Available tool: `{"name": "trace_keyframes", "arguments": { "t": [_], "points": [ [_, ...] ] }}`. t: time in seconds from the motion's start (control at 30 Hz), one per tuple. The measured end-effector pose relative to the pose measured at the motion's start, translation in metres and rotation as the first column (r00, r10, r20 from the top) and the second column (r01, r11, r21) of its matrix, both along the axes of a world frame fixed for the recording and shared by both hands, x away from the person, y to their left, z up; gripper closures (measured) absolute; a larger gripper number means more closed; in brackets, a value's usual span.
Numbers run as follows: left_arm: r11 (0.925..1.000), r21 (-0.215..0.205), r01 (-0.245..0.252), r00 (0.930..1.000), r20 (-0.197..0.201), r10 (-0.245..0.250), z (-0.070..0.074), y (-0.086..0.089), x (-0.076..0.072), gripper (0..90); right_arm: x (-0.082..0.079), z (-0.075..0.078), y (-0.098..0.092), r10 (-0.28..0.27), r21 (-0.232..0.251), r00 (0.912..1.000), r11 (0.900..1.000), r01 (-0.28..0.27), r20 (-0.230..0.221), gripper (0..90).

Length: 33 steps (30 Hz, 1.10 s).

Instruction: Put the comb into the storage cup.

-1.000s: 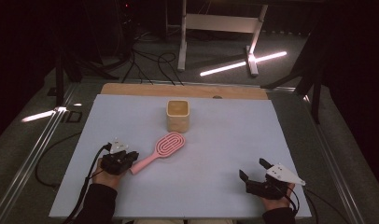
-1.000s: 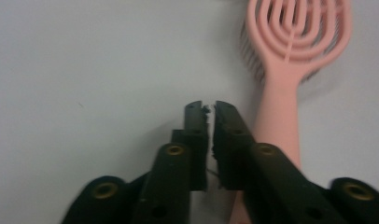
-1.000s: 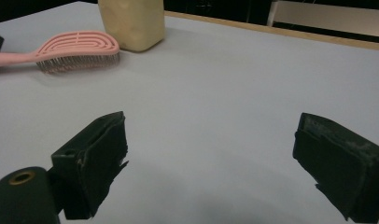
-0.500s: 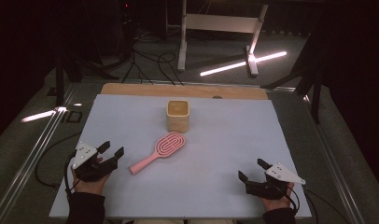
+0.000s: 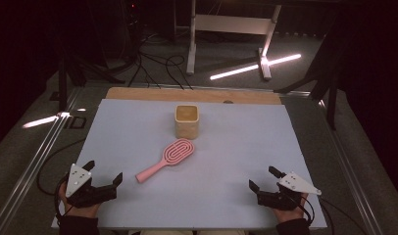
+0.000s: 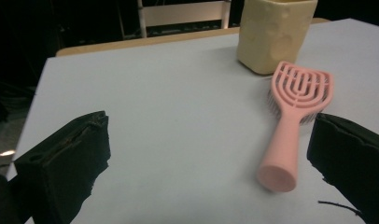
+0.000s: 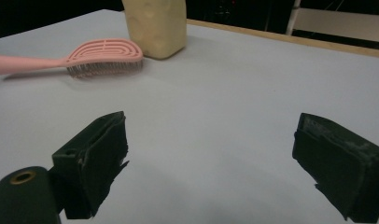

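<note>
We note the pale tabletop (image 5: 138, 127) first. Left gripper (image 5: 105, 176) at near-left corner, jaws just opened wide, nothing between them. Right gripper (image 5: 262, 179) near-right, jaws spread, empty. Cream cup (image 5: 186, 121) stands far-centre. Pink hairbrush (image 5: 166, 158) lies mid-tabletop (handle toward left gripper, apart).

High view: fixed above the near edge of the tabletop (image 5: 138, 117), facing forward and down, far enough to take in all four edges. Left gripper view: low near the near-left corner, looking toward the far edge. Right gripper view: low near the near-right corner, looking toward the far-left. All three share the pink hairbrush (image 5: 165, 158) (image 6: 290, 121) (image 7: 80, 58) and beige cup (image 5: 186, 121) (image 6: 275, 32) (image 7: 155, 25) mid-table.
</note>
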<state>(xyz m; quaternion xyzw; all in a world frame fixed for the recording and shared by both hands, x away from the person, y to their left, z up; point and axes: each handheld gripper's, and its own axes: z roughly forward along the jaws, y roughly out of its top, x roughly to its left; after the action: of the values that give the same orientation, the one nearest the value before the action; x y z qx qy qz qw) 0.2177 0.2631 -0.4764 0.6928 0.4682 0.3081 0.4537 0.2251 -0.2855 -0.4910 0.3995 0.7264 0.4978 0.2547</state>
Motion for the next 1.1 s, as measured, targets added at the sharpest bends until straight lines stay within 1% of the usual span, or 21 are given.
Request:
{"name": "trace_keyframes", "arguments": {
  "t": [0.03, 0.1, 0.17, 0.33, 0.5, 0.53, 0.57, 0.7, 0.83, 0.87, 0.9, 1.0, 1.07, 1.1],
  "points": [
    [1.0000, 0.000, 0.000, 1.0000, 0.000, 0.000, 0.000, 0.000, 0.000, 0.0, 0.000, 0.000, 0.001, 0.003, 0.002, 1.0000, 1.000, -0.003, 0.002, 9.9],
    [0.9998, -0.015, 0.008, 1.0000, 0.000, -0.008, -0.002, 0.000, 0.002, 0.0, 0.000, 0.000, 0.001, 0.007, 0.005, 1.0000, 1.000, -0.007, 0.004, 9.9],
    [0.9998, -0.013, 0.013, 0.9999, -0.011, -0.013, -0.004, -0.001, 0.004, 0.0, 0.000, 0.001, 0.004, 0.013, 0.004, 0.9999, 1.000, -0.013, 0.011, 9.9],
    [0.9997, -0.013, 0.019, 0.9997, -0.015, -0.019, -0.006, -0.003, 0.005, 0.0, 0.000, 0.001, 0.005, 0.017, 0.008, 0.9997, 1.000, -0.017, 0.015, 10.0],
    [0.9996, -0.012, 0.027, 0.9994, -0.023, -0.027, -0.008, -0.006, 0.006, 0.0, 0.001, 0.000, 0.004, 0.007, 0.000, 0.9998, 1.000, -0.007, 0.018, 10.0],
    [0.9994, -0.018, 0.028, 0.9993, -0.025, -0.028, -0.009, -0.007, 0.007, 0.0, 0.001, 0.000, 0.003, 0.005, 0.003, 0.9999, 1.000, -0.005, 0.015, 9.9],
    [0.9994, -0.019, 0.030, 0.9990, -0.034, -0.030, -0.009, -0.007, 0.008, 0.0, 0.002, 0.000, 0.003, 0.003, 0.004, 0.9999, 1.000, -0.003, 0.014, 9.9],
    [0.9991, -0.023, 0.035, 0.9987, -0.038, -0.035, -0.009, -0.010, 0.008, 0.0, 0.002, -0.001, 0.002, -0.003, 0.006, 0.9999, 1.000, 0.003, 0.012, 9.9],
    [0.9982, -0.033, 0.050, 0.9965, -0.065, -0.052, -0.010, -0.015, 0.009, 0.0, 0.002, -0.001, 0.002, -0.010, 0.006, 0.9999, 1.000, 0.010, 0.008, 9.9],
    [0.9982, -0.033, 0.050, 0.9965, -0.065, -0.052, -0.010, -0.015, 0.009, 0.0, 0.002, -0.001, 0.002, -0.010, 0.006, 0.9999, 1.000, 0.010, 0.008, 9.9],
    [0.9978, -0.033, 0.058, 0.9952, -0.077, -0.060, -0.009, -0.018, 0.011, 0.0, 0.002, -0.002, 0.002, -0.013, 0.006, 0.9999, 1.000, 0.013, 0.007, 9.9],
    [0.9969, -0.028, 0.073, 0.9935, -0.086, -0.075, -0.007, -0.023, 0.014, 0.0, 0.002, -0.002, 0.001, -0.020, 0.009, 0.9998, 1.000, 0.020, 0.003, 9.9],
    [0.9968, -0.022, 0.077, 0.9932, -0.086, -0.078, -0.005, -0.024, 0.015, 0.0, 0.002, -0.003, 0.000, -0.022, 0.012, 0.9998, 1.000, 0.022, 0.003, 9.9],
    [0.9966, -0.013, 0.081, 0.9931, -0.083, -0.082, -0.002, -0.027, 0.017, 0.0, 0.002, -0.003, 0.000, -0.028, 0.014, 0.9996, 1.000, 0.028, 0.002, 9.9]
  ]
}}
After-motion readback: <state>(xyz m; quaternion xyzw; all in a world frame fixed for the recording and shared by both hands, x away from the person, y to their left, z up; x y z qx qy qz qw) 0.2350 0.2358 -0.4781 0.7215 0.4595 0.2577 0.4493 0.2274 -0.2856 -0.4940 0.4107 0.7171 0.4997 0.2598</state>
